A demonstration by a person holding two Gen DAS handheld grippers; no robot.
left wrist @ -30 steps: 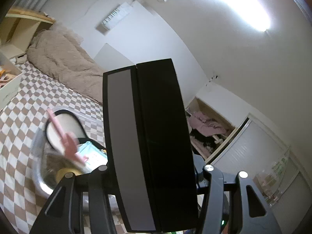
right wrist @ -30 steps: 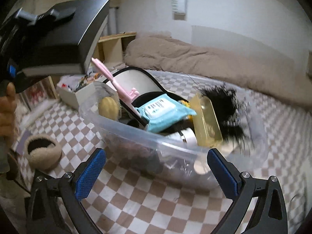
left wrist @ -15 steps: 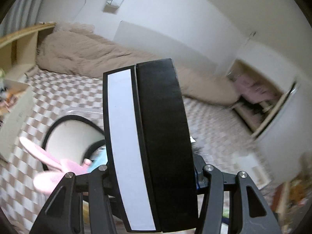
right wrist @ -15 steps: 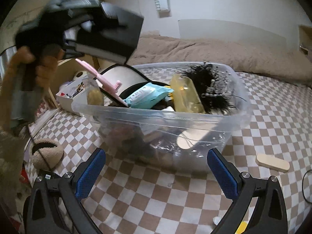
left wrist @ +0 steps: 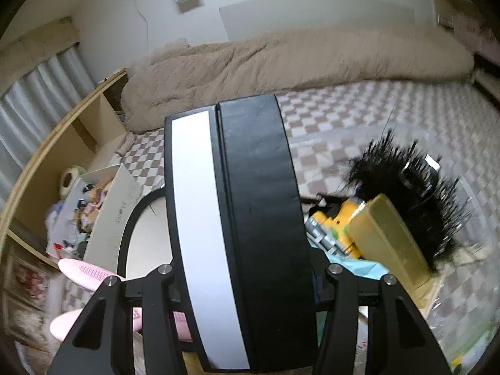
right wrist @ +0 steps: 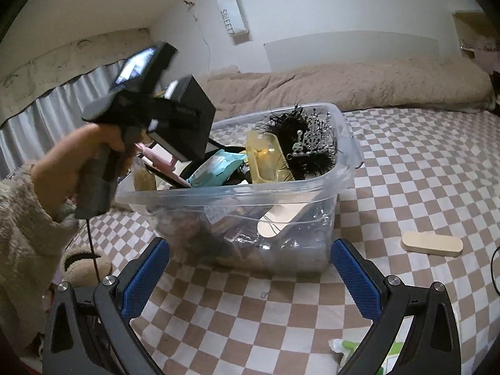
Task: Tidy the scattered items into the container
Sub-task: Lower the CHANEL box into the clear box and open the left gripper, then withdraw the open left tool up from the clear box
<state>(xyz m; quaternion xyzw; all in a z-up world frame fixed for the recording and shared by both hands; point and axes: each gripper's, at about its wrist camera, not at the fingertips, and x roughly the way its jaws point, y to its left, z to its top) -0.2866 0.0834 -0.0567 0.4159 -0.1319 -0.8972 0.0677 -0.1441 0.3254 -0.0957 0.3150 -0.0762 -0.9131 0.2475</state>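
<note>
Since a second earlier, our left gripper (right wrist: 175, 125) had tipped down over the clear plastic bin (right wrist: 312, 184), clamping the black box (left wrist: 250, 218). Our right gripper (right wrist: 250, 272) stood wide and empty before the bin on the checkered bed (right wrist: 422, 187).

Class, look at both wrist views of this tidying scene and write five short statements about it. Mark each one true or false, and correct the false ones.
1. The left claw grips a black box. True.
2. The right claw holds the wooden stick. False: it is open and empty; the wooden stick lies on the checkered cover.
3. The clear bin is empty. False: it holds many items, including a black feathery piece.
4. The black box is above the bin's left end. True.
5. The bin's lid is on. False: it is open-topped.
</note>
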